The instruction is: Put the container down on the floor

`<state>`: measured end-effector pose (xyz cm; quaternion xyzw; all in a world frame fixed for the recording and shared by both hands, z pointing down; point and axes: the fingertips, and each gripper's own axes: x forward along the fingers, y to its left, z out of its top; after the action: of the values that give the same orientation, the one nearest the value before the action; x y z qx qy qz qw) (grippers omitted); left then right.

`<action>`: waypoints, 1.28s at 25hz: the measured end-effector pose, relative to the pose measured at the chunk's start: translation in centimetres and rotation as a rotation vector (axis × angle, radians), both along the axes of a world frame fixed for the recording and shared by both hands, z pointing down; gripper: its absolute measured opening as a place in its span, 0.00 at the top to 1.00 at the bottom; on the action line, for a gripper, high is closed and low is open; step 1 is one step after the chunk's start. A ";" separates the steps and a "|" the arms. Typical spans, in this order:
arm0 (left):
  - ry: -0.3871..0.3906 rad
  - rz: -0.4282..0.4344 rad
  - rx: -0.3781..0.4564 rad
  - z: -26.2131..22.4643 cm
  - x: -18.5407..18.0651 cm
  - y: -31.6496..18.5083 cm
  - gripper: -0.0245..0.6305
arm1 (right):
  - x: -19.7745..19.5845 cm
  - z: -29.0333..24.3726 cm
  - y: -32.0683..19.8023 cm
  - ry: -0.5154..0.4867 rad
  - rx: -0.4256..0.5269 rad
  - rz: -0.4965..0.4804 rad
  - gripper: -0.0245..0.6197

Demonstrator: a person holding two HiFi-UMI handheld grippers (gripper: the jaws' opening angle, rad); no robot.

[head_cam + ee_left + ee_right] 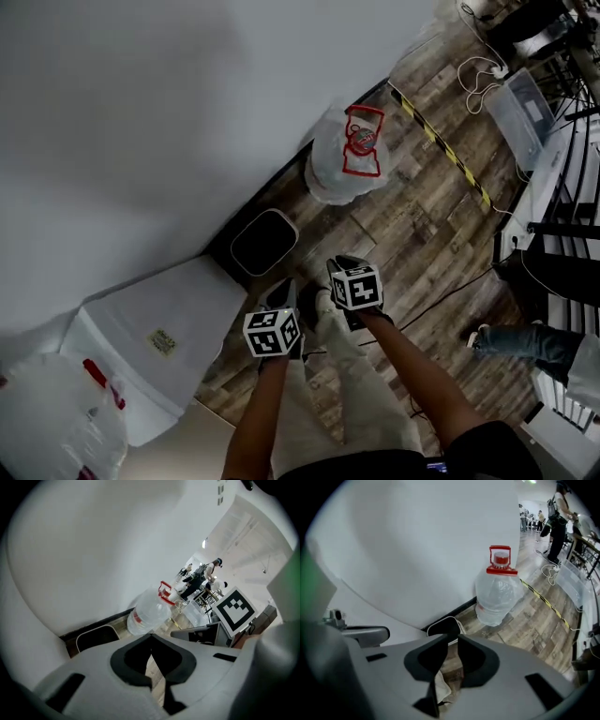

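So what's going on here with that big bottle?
A person holds a gripper in each hand, both empty: the left gripper is shut, the right gripper slightly open. The large clear plastic water jug with a red cap and handle stands upright on the wooden floor by the white wall, untouched.

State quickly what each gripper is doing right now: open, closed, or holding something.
Left gripper: closed, jaw tips touching, holding nothing.
Right gripper: slightly open, holding nothing.

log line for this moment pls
water jug: upright on floor by wall | left gripper: shut, empty | right gripper: slightly open, empty
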<state>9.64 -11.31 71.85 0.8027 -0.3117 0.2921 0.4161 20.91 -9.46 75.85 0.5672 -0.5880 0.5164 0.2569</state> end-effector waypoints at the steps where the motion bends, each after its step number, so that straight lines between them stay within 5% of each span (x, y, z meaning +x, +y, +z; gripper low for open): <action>1: 0.009 -0.001 0.017 -1.4 0.5 -0.2 0.94 | 0.3 -1.1 -0.1 -0.002 0.010 -0.005 0.84; 12: 0.038 0.024 0.120 -13.0 3.2 -1.8 0.94 | 0.8 -12.3 -1.5 -0.072 0.112 0.015 0.88; 23: 0.023 0.068 0.161 -21.2 5.0 1.7 0.94 | 1.6 -21.6 0.9 -0.124 0.199 -0.035 0.90; 32: 0.070 -0.010 0.259 -27.8 4.9 -1.0 0.94 | 2.7 -27.5 -1.0 -0.112 0.309 -0.056 0.90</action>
<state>14.59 -12.30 44.00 0.8579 -0.3360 0.2191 0.3210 23.57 -10.42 48.37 0.5537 -0.6893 0.4432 0.1476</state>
